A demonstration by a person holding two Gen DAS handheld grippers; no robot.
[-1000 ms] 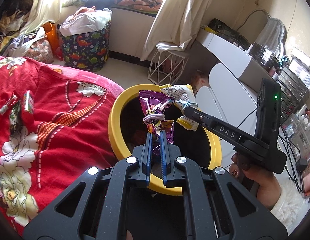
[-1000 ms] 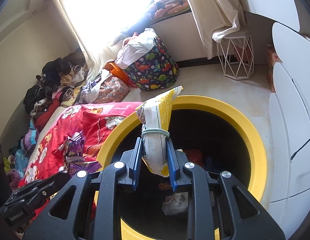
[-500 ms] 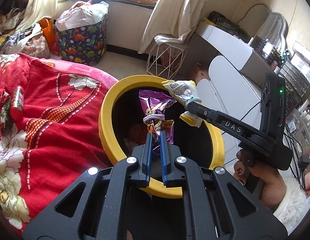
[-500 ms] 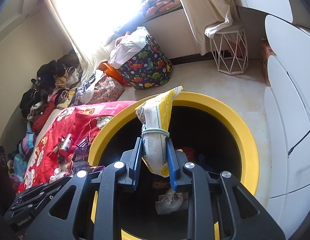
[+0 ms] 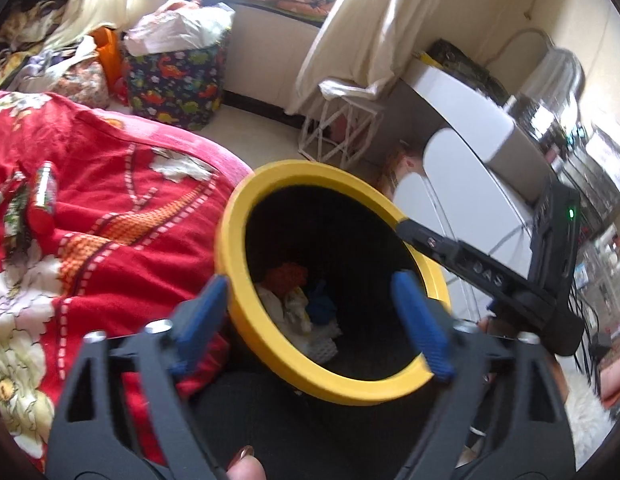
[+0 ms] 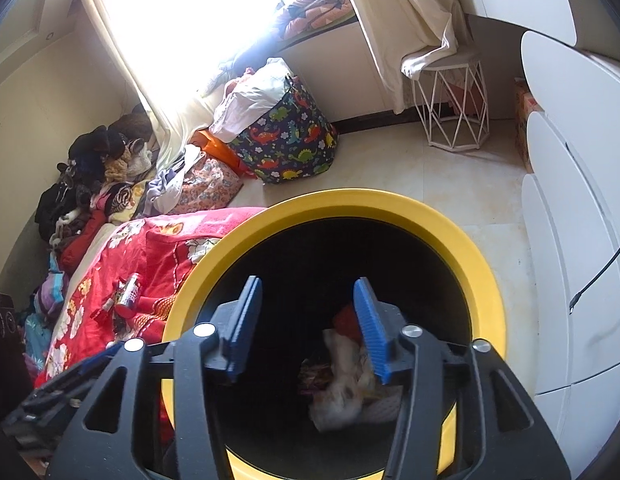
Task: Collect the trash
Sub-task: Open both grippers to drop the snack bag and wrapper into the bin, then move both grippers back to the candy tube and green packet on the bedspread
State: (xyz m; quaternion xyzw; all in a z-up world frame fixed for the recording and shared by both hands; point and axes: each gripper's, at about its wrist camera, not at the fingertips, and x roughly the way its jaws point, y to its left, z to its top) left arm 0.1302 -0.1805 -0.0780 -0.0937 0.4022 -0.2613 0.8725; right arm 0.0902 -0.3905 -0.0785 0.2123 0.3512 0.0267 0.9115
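Note:
A black trash bin with a yellow rim (image 5: pixel 229 240) stands against the bed. My left gripper (image 5: pixel 310 314) hangs over its near edge, jaws opening wide with nothing between them. My right gripper (image 6: pixel 307 324) is over the same bin (image 6: pixel 350 204), jaws also opening and empty. A white and yellow wrapper (image 6: pixel 342 388) lies blurred in the bin among other trash (image 5: pixel 293 300). A red can (image 5: pixel 43 196) lies on the red blanket, and shows in the right wrist view as the can (image 6: pixel 129 294). One of the right gripper's fingers (image 5: pixel 430 242) reaches over the far rim.
The red floral blanket (image 5: pixel 109 220) covers the bed left of the bin. A dinosaur-print basket (image 6: pixel 285 140) and a white wire stool (image 6: pixel 450 108) stand by the window wall. White cabinets (image 6: pixel 570 200) line the right side. Clothes are piled at the bed's far end.
Both grippers have opened. The purple wrapper has left the left jaws and the white and yellow wrapper has left the right jaws; both have dropped into the bin.

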